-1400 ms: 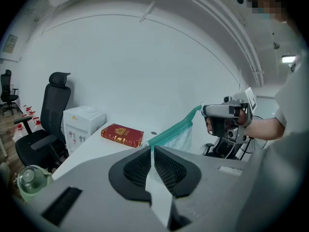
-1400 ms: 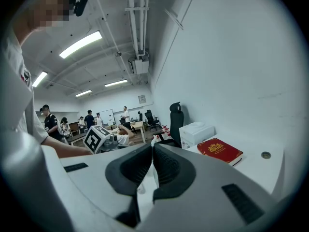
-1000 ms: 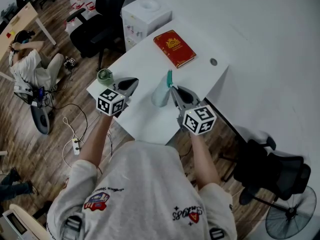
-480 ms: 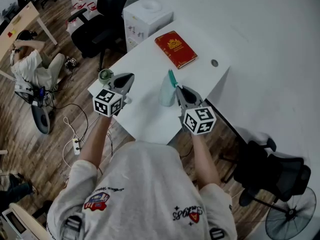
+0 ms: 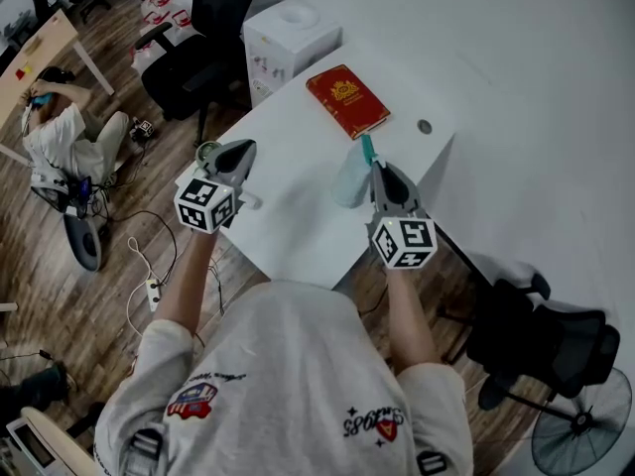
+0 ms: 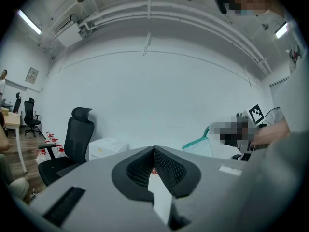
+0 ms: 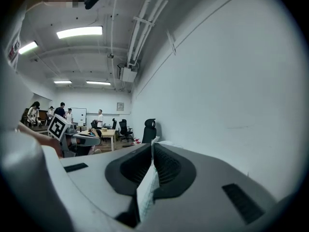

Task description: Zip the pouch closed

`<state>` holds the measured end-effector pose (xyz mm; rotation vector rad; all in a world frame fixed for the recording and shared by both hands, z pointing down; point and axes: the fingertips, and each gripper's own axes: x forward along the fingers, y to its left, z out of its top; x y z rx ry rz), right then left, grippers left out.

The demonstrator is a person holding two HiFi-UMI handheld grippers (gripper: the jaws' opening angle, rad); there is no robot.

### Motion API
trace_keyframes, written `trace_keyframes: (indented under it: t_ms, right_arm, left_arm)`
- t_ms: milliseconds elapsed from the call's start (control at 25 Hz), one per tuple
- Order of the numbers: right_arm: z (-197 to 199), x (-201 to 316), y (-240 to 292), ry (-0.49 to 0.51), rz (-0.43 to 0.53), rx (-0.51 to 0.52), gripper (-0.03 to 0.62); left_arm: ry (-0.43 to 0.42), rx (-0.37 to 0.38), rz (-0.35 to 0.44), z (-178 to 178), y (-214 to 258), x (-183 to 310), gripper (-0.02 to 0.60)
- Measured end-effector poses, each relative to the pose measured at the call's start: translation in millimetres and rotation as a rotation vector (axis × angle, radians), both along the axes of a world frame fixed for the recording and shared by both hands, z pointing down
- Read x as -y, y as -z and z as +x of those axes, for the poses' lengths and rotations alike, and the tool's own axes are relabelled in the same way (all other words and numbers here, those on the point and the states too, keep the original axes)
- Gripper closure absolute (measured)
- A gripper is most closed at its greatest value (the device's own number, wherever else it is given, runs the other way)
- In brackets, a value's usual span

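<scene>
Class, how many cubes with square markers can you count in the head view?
2. One cube tops the left gripper, over the edge of the table; the other cube tops the right gripper, whose fingers pinch the pouch. None seems hidden.

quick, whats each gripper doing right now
left gripper: jaws shut on a thin white strip, can't tell what it is
right gripper: jaws shut on the pouch
</scene>
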<state>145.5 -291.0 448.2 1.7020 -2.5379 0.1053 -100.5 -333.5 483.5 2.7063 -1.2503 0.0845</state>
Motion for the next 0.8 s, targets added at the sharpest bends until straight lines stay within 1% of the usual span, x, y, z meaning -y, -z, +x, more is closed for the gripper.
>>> trace_keyframes:
  t_ms: [80, 200, 800]
  right_arm:
    - [3, 0, 5, -0.007, 0.027, -0.005, 0.574]
    - [5, -1, 9, -0.016, 0.041, -0.006, 0.574]
    - [8, -4, 4, -0.027, 0.022, -0.007, 0.574]
  left_arm:
    - [0.002, -0.001, 0.005, 0, 2, 1, 0.577]
    - [0.001, 0.000, 0.013, 1, 4, 0, 0.577]
    - [-0.026, 0.004, 0.002, 13, -1, -5, 0.575]
